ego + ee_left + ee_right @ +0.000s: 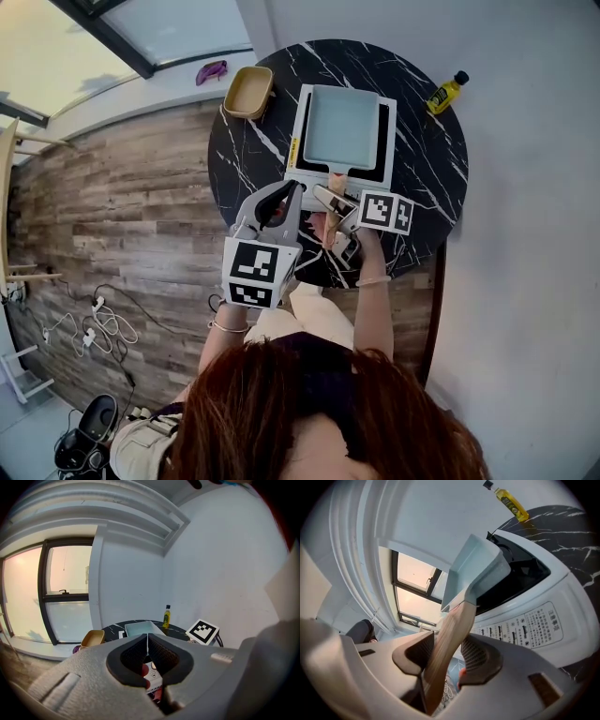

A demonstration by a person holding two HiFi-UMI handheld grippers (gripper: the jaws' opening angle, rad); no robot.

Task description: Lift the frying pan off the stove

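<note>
A pale blue rectangular frying pan [342, 127] sits on a white portable stove [298, 150] on the round black marble table [427, 183]. Its wooden handle [330, 228] points toward me. My right gripper [330, 202] is shut on that handle; in the right gripper view the handle [452, 630] runs between the two pads up to the pan [473, 569], and the right gripper [447, 651] is rolled over. My left gripper [292, 185] hovers left of the handle at the stove's front, shut and empty, its pads meeting in the left gripper view [147, 641].
A tan square container [248, 91] stands at the table's back left. A yellow oil bottle [446, 93] stands at the back right. A purple object [212, 70] lies by the window. Cables lie on the wooden floor [89, 323] to the left.
</note>
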